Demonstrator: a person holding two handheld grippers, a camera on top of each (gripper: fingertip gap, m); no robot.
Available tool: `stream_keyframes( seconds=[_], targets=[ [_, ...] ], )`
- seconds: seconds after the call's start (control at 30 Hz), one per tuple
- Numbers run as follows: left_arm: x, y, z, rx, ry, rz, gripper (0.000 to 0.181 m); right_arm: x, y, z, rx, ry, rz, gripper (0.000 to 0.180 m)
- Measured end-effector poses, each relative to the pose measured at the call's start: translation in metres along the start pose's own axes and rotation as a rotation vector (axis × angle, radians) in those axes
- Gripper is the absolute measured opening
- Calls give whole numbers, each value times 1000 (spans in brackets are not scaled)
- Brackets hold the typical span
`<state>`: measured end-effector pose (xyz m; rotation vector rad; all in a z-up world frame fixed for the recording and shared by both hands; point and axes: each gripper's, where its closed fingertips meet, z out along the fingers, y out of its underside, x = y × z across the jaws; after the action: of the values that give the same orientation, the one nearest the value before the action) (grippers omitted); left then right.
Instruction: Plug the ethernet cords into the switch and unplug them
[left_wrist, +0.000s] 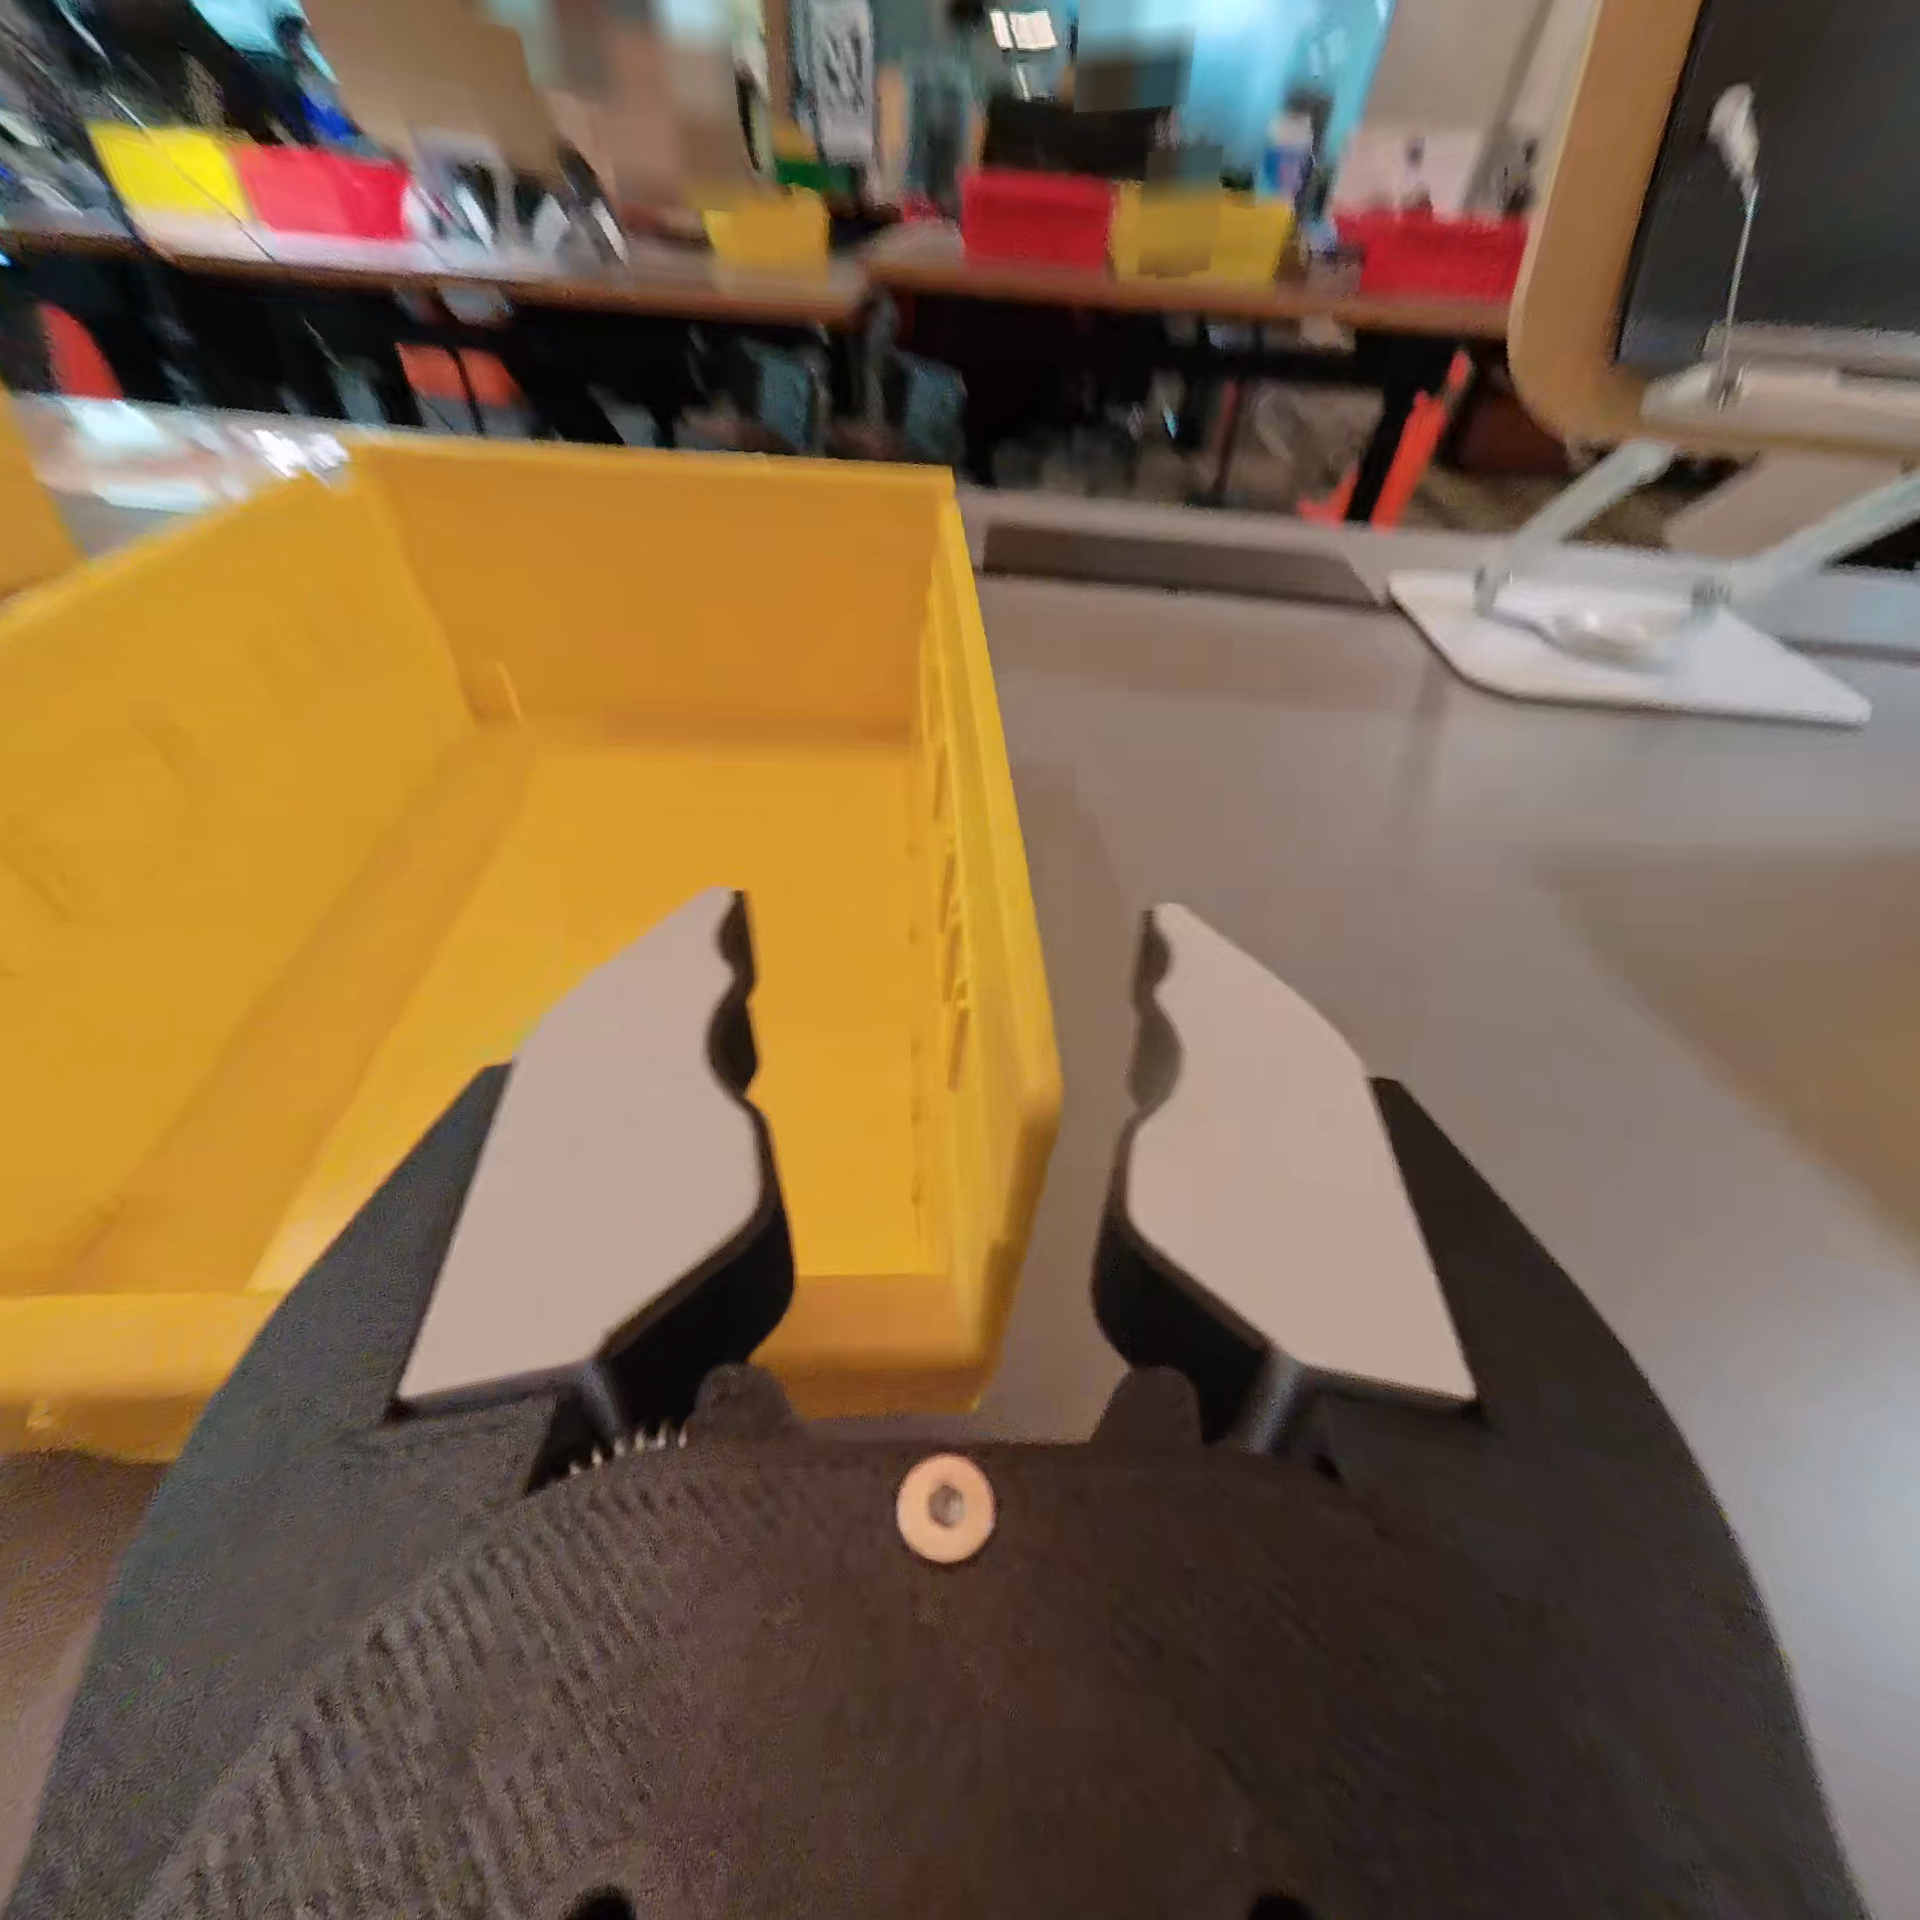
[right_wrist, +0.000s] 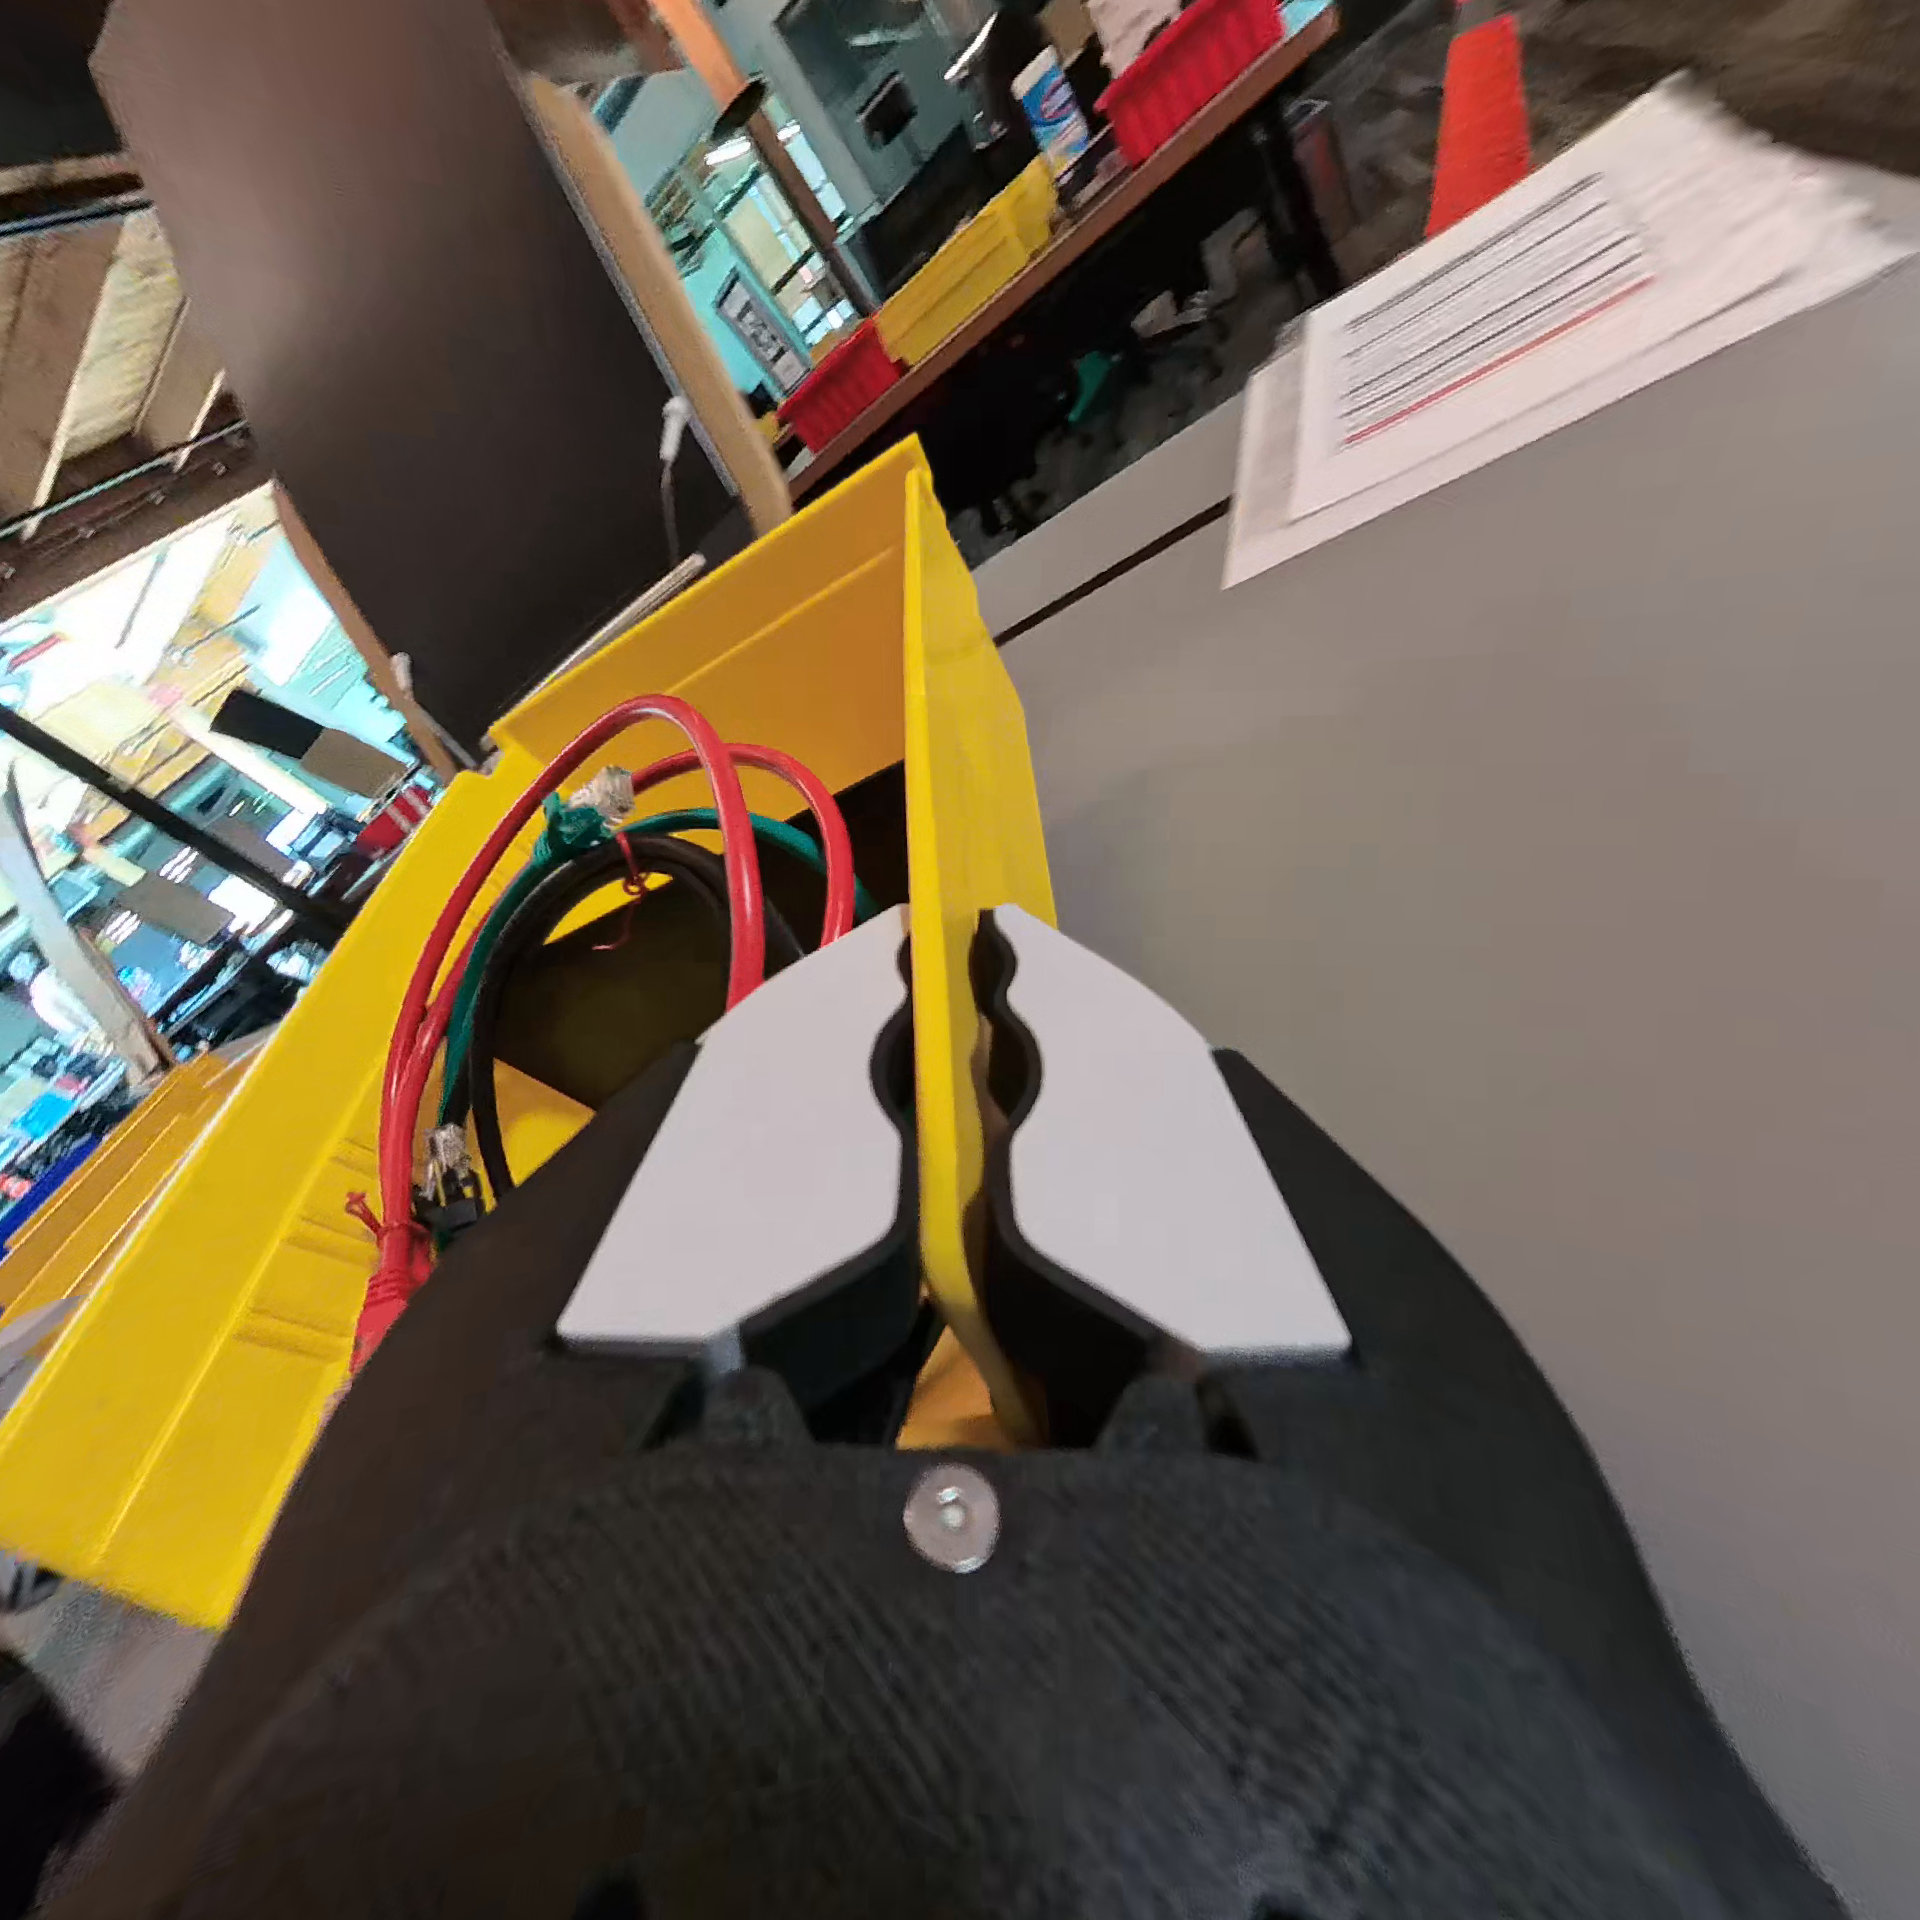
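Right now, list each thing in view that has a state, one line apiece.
left gripper: open, holding nothing.
right gripper: shut on the cord bin's wall.
empty yellow bin: nothing in it.
cord bin: tilted, holding cords.
red cord: looped, unplugged.
green cord: unplugged, plug free.
black cord: coiled inside.

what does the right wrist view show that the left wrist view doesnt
Only the right wrist view: the right gripper shut on the wall of a yellow bin that holds red, green and black cords, plus a printed sheet on the table.

Only the left wrist view: the left gripper open and holding nothing, over the right wall of an empty bin, and a white stand.

Both: a yellow bin on a grey table, and benches with red and yellow bins behind. No switch shows in either.
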<state>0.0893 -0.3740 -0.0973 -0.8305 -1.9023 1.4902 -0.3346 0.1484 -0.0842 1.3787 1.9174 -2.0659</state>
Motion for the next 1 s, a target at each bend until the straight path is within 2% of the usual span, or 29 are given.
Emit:
stream_keyframes(
  seconds=[0.1, 0.17, 0.37, 0.43, 0.6, 0.7, 0.8, 1.0],
  targets=[
    [0, 7, 11, -58, 46, 64, 47, -27, 19, 11, -54, -44, -23, 8],
    [9, 8, 15, -75, 127, 56, 16, -47, 33, 18, -91, -76, -54, 8],
    [-12, -3, 6, -71, 86, 45, 6, -125, 83, 45, -190, -181, -147, 8],
    [-25, -22, -7, -6, 62, 39, 2, -151, 102, 59, -222, -224, -152, 8],
    [-48, -79, -48, 74, 123, -185, 4, -211, 162, 102, -293, -285, -113, 7],
    [-66, -110, -80, 94, 113, -247, 5, -253, 194, 132, -298, -289, -158, 8],
    [-79, -129, -105, 133, 109, -235, 5, -296, 217, 161, -299, -271, -151, 8],
    [-92, -167, -150, 271, -28, -119, 5, -381, 273, 207, -248, -211, -152, 10]
  ],
)
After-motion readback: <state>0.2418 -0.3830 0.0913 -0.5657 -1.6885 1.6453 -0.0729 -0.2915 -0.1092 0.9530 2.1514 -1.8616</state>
